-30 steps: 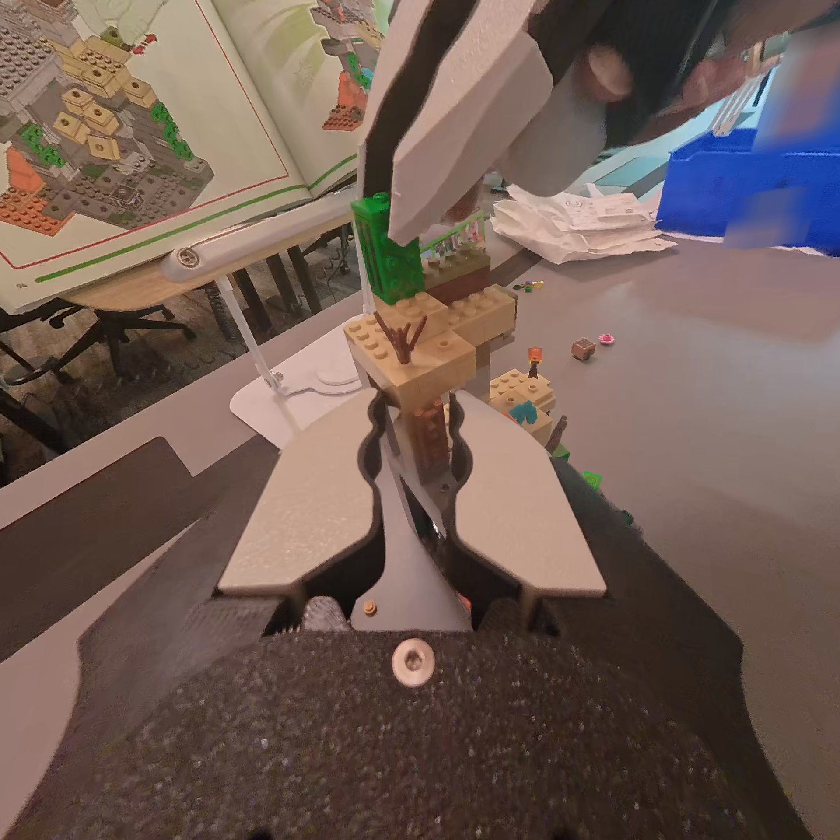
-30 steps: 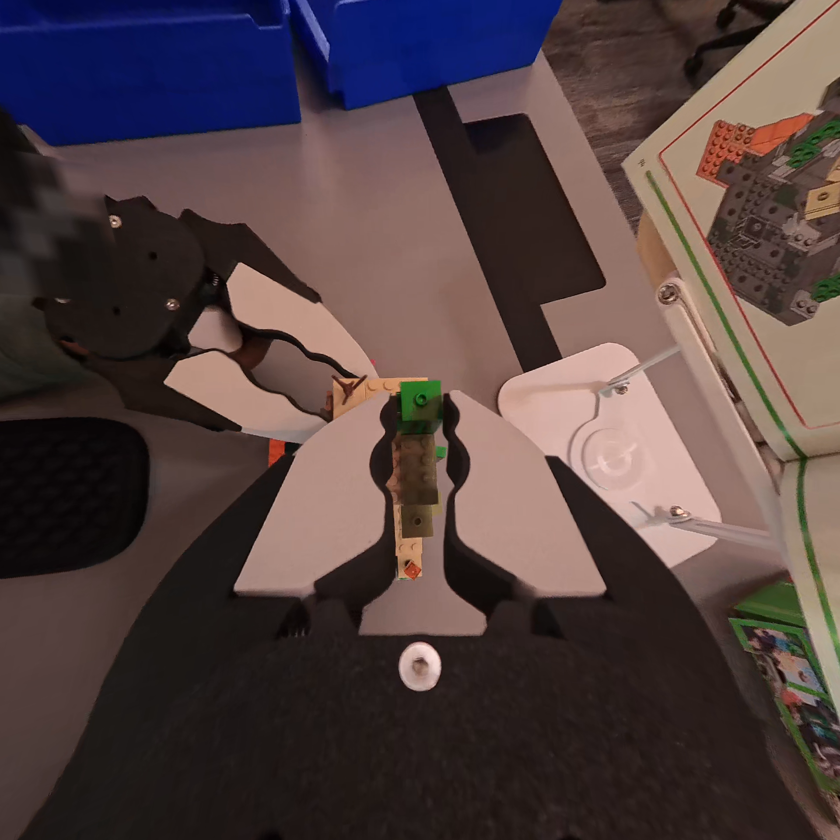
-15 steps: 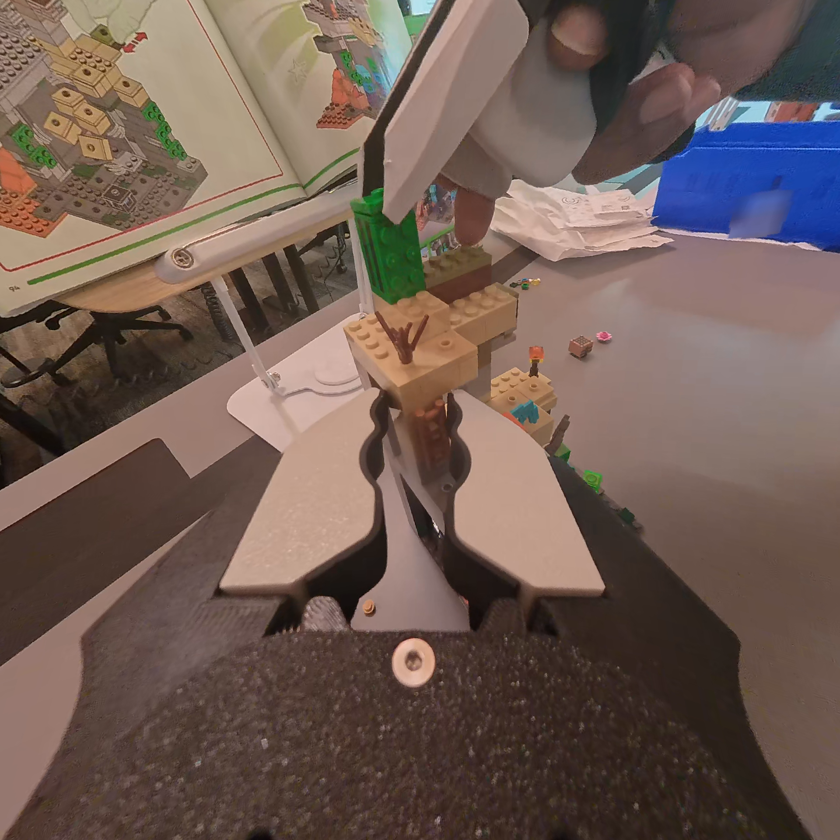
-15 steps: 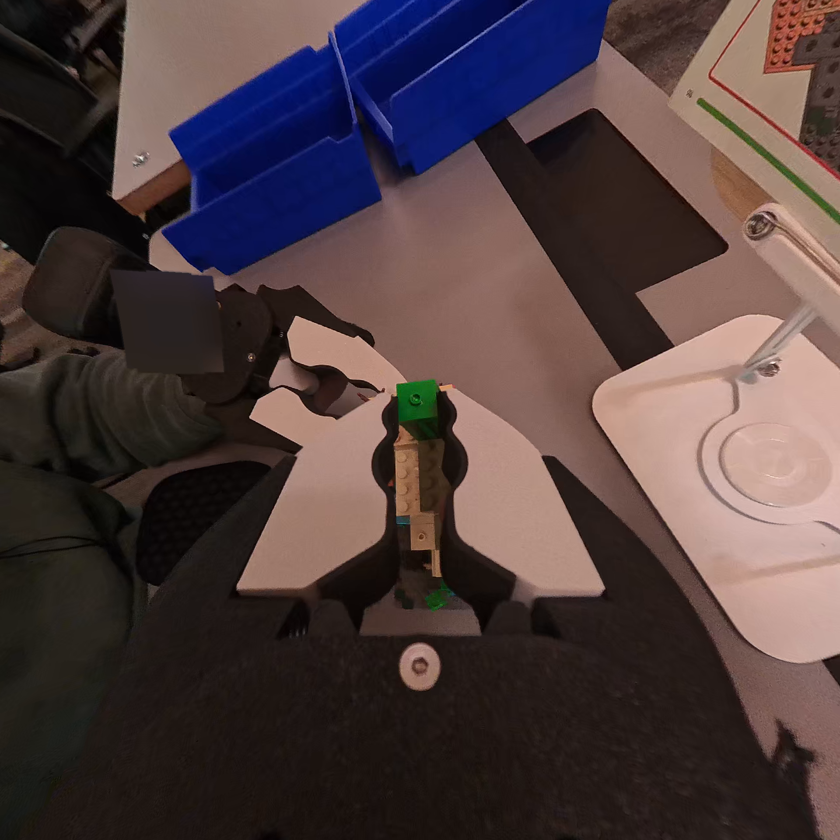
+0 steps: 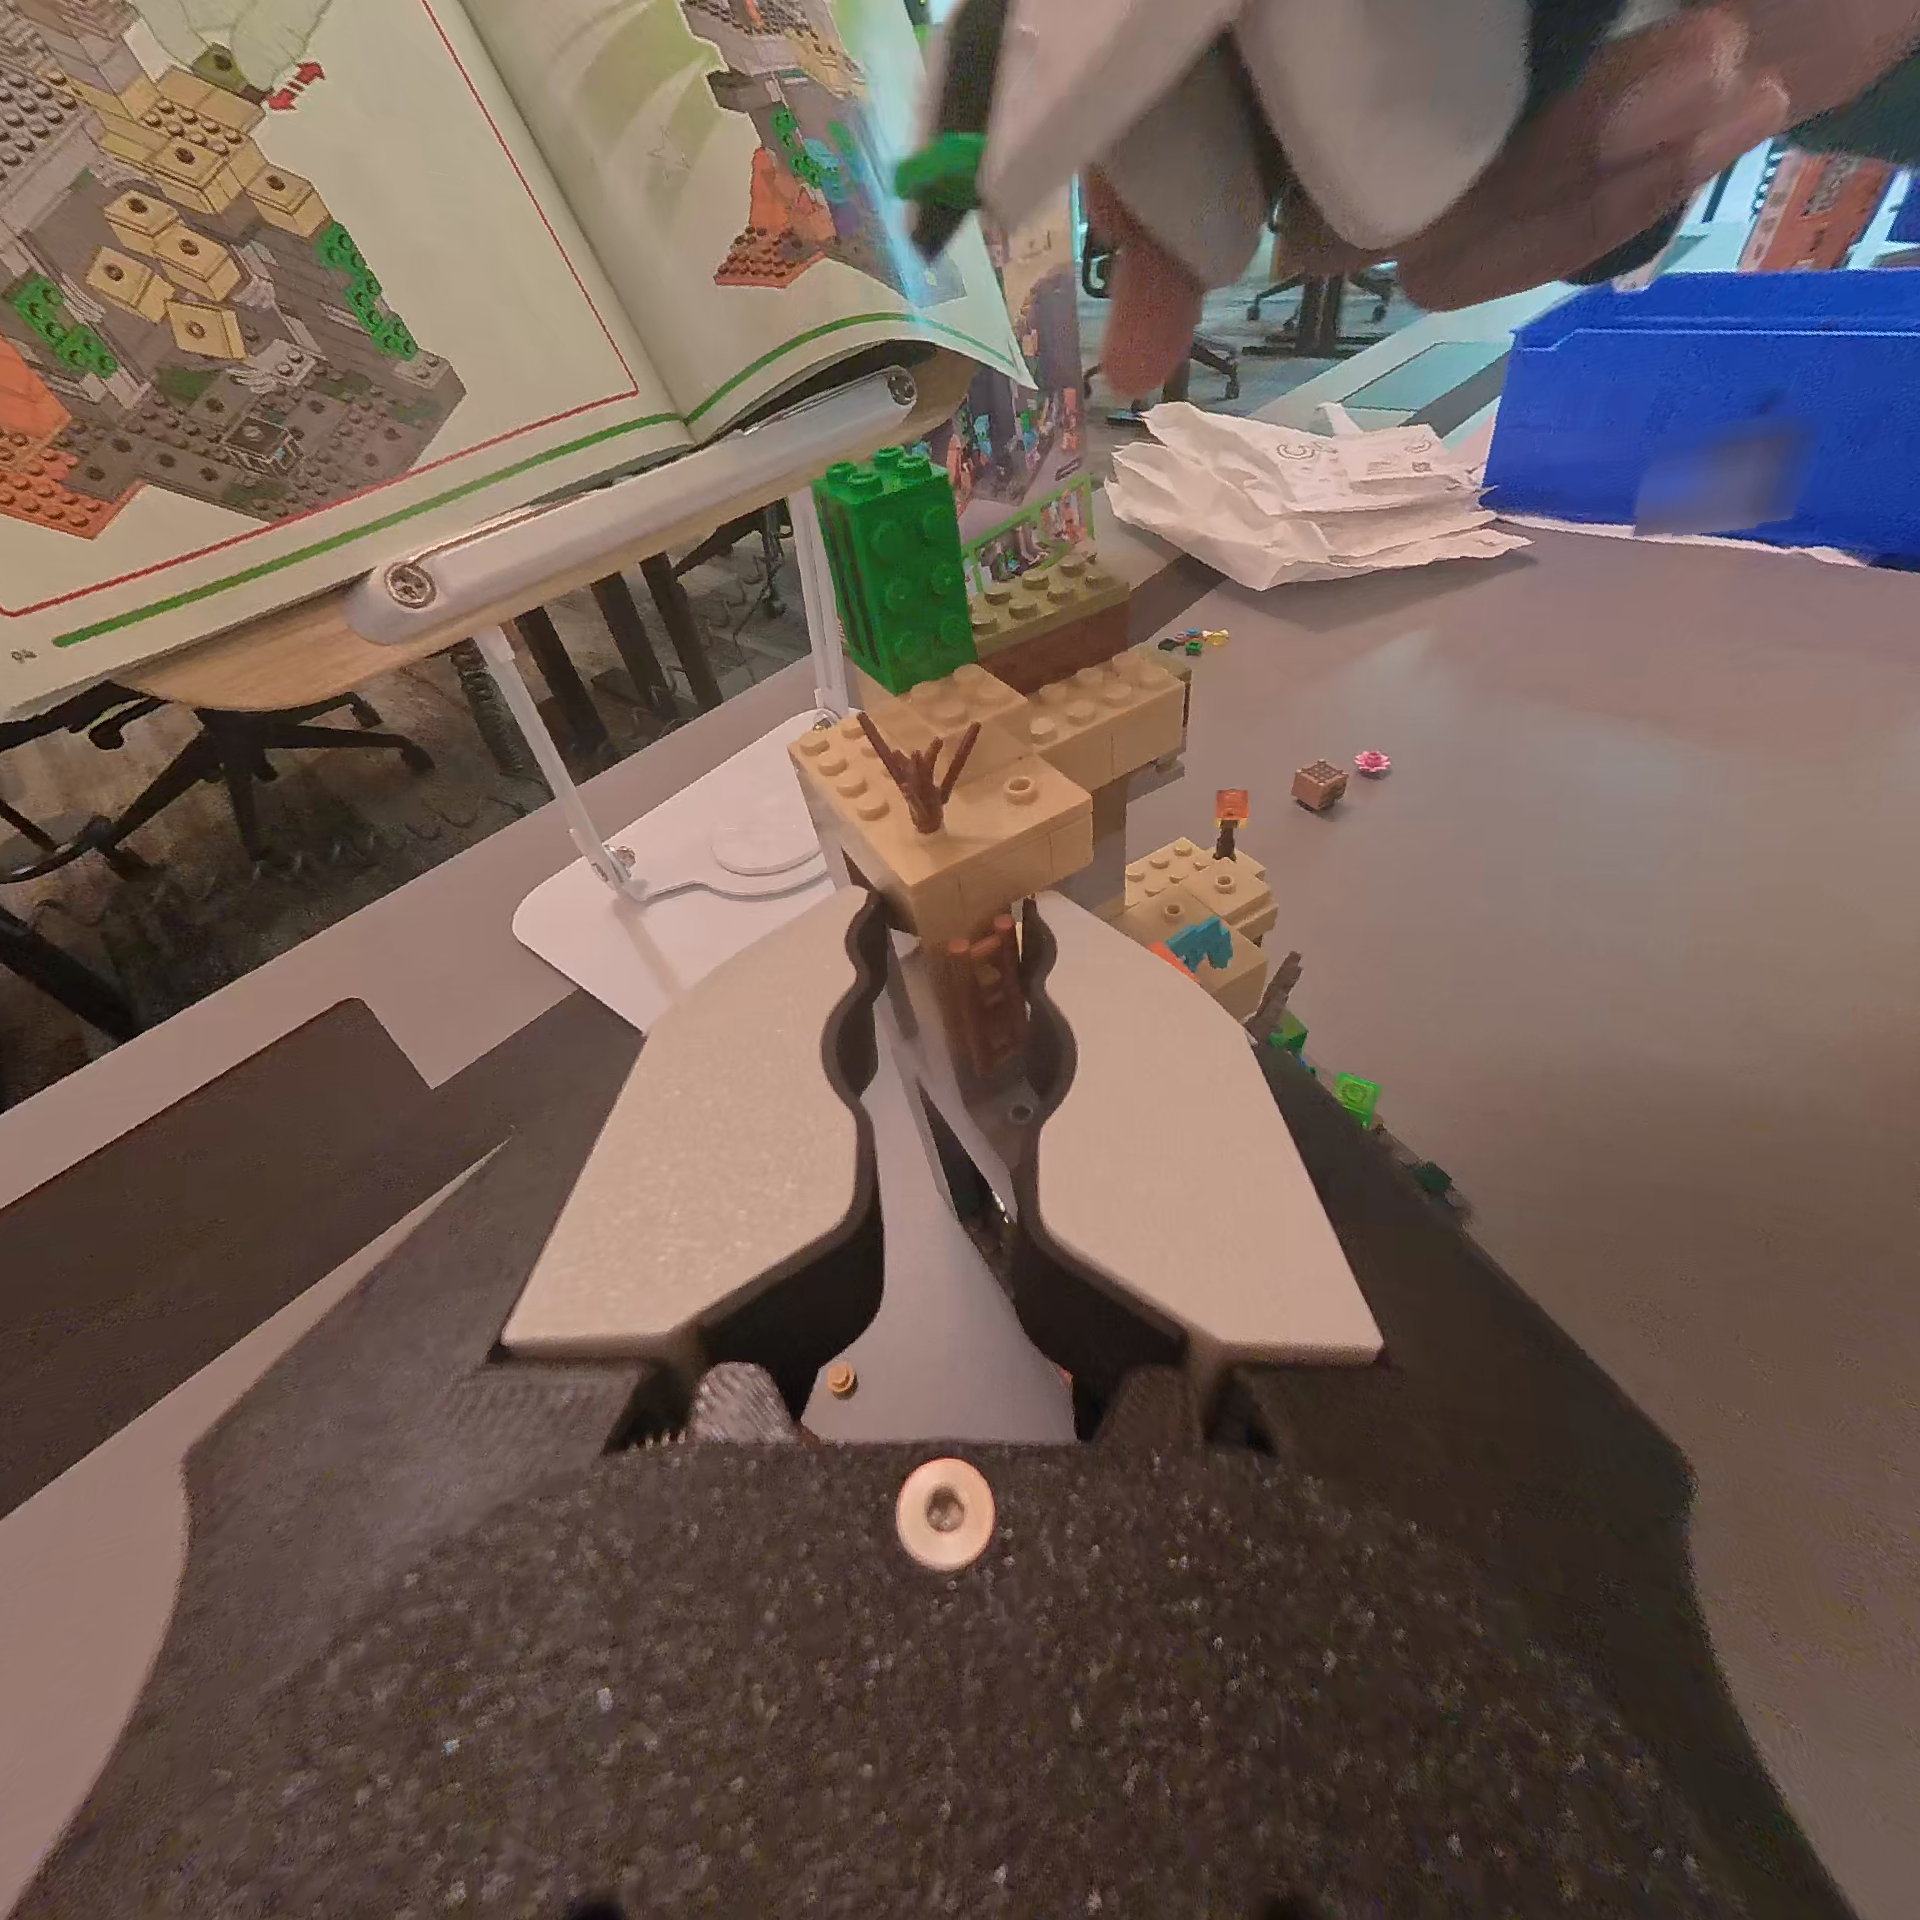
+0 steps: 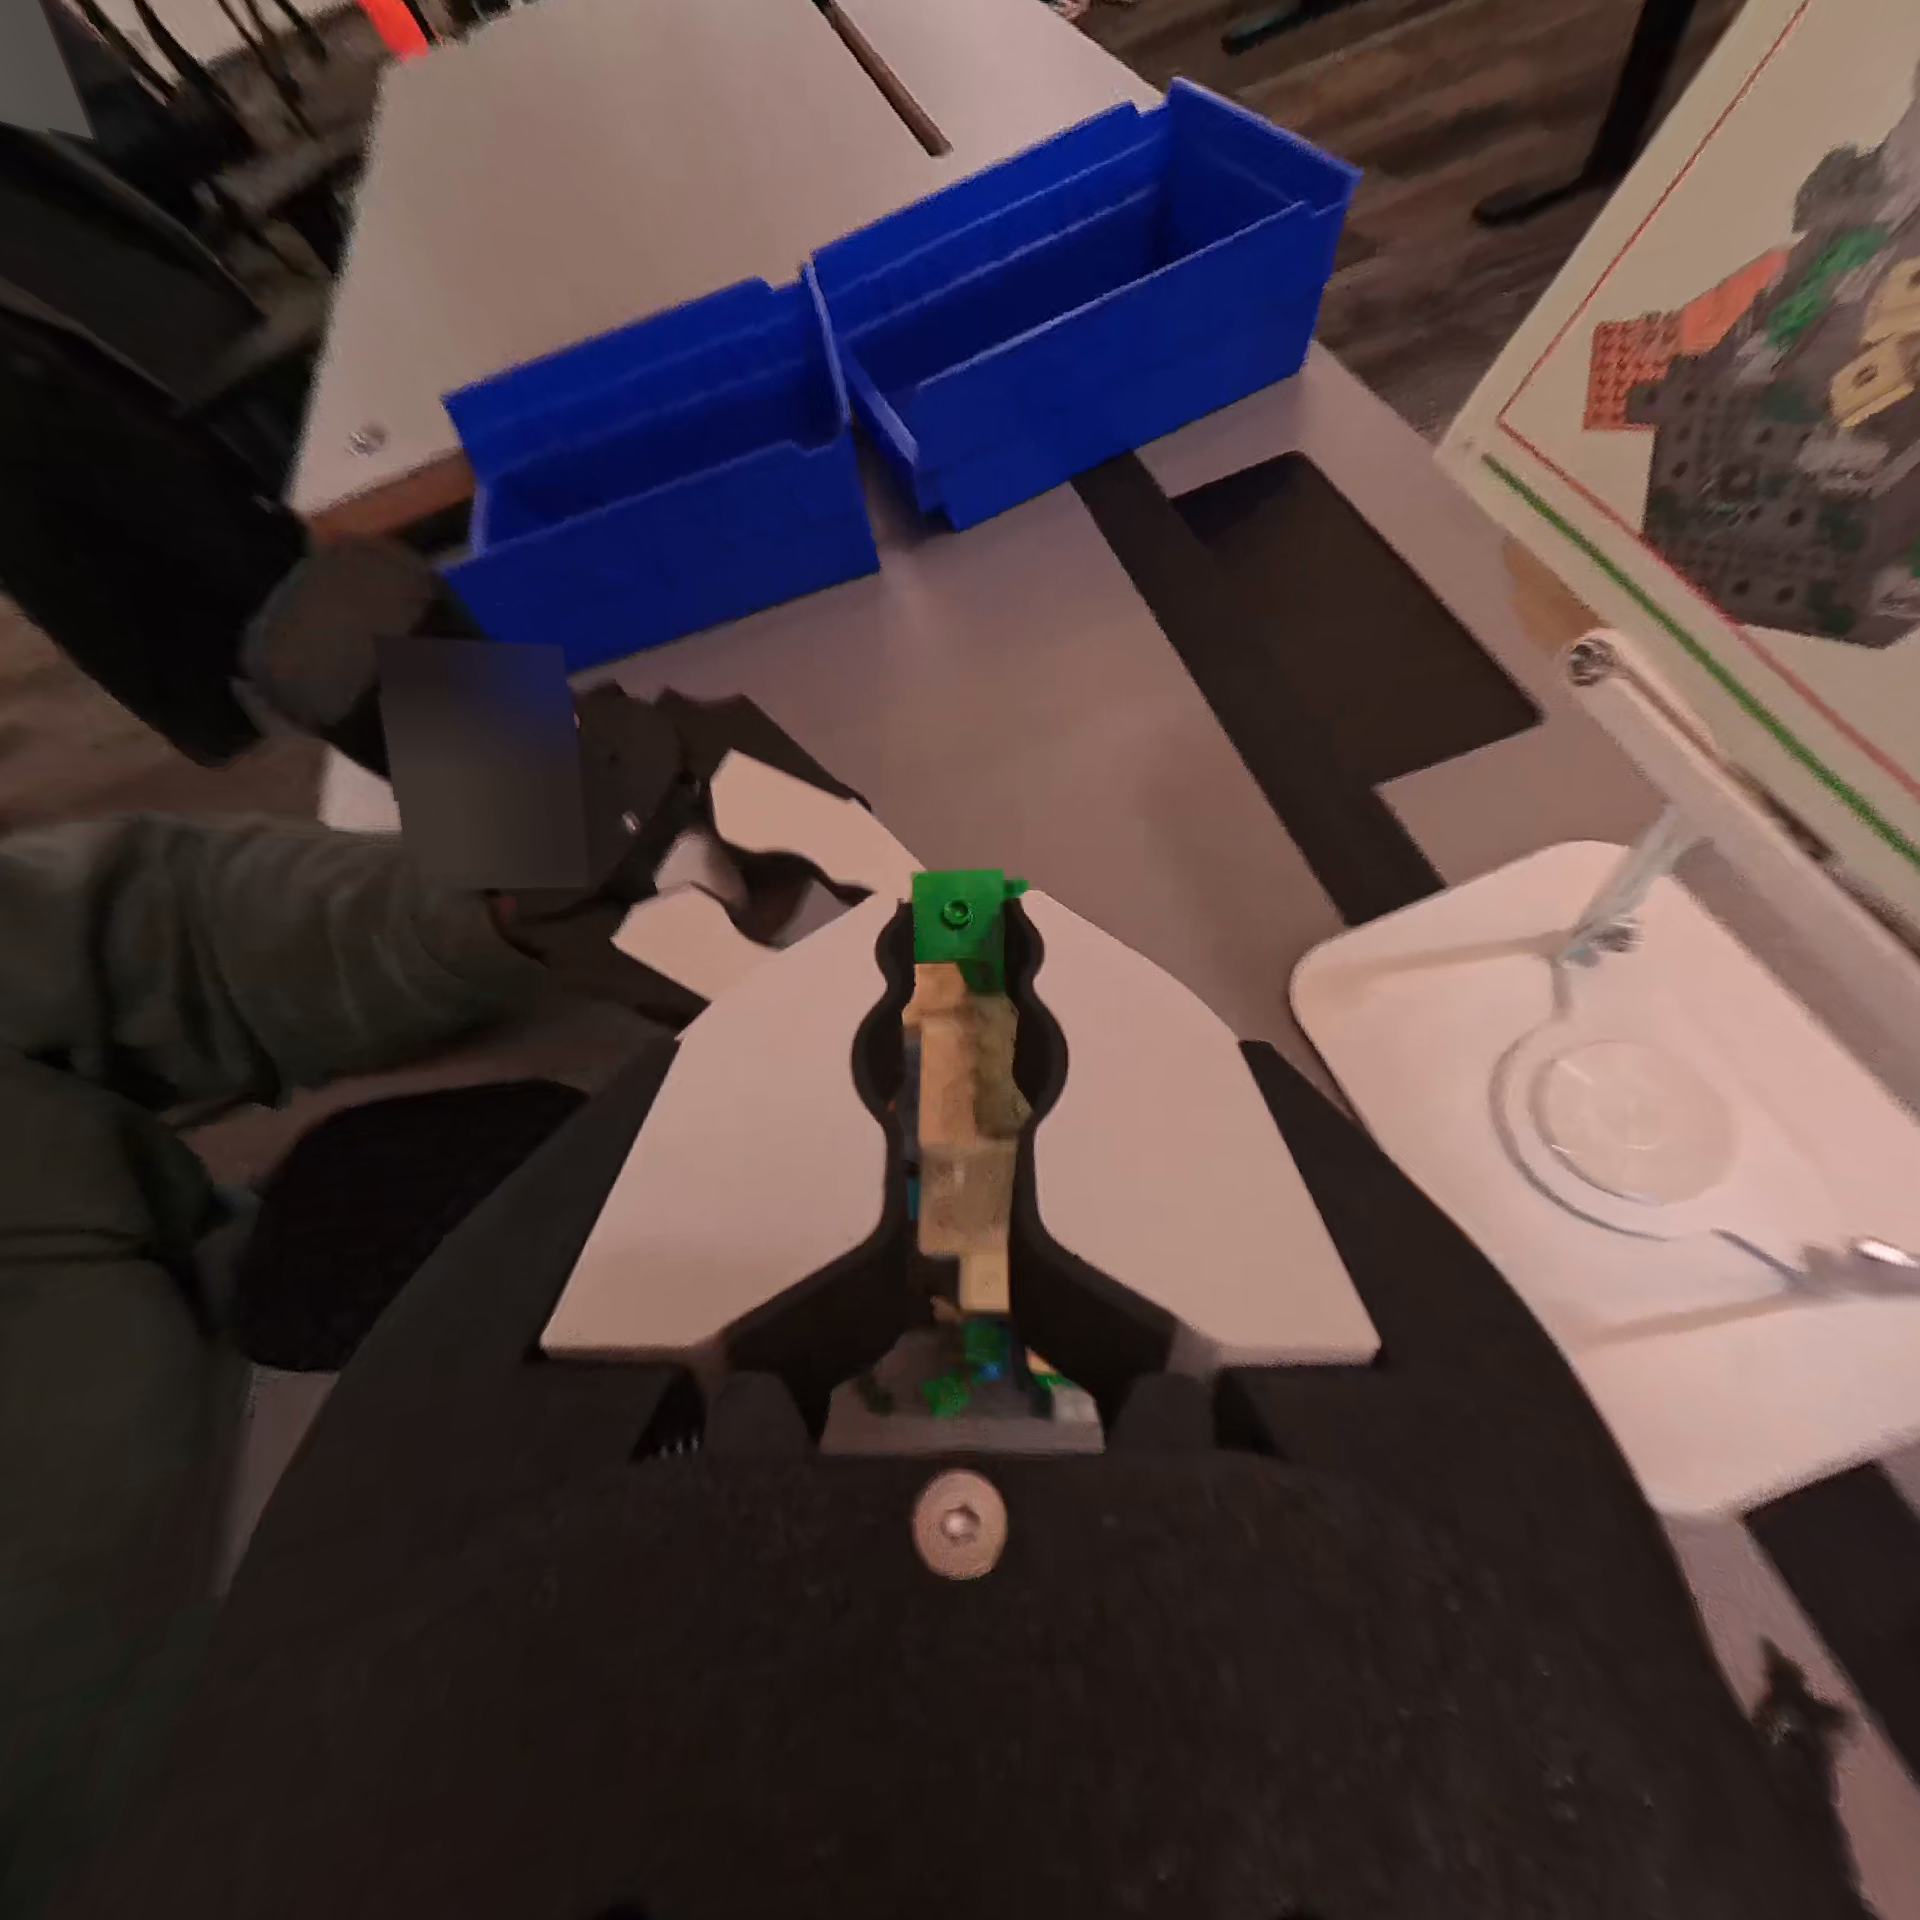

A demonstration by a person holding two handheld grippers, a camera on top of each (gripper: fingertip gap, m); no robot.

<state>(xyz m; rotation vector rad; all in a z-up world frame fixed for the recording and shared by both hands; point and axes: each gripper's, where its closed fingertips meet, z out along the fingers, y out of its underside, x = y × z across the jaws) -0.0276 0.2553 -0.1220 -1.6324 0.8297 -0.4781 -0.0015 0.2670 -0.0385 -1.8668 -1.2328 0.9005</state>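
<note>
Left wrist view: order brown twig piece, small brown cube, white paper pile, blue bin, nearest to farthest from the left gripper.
1. Brown twig piece: on the tan bricks just above the left gripper.
2. Small brown cube: loose on the table, right of the build.
3. White paper pile: farther back, right.
4. Blue bin: far right, beside and just behind the pile.

We saw the left wrist view looking low and level along its jaws, close on the brick model [image 5: 966, 821] with the instruction book [image 5: 312, 260] behind, while the right wrist view looked steeply down over the same model [image 6: 961, 1081] and grey worktop [image 6: 1039, 644], toward the blue bins [image 6: 883, 384].
</note>
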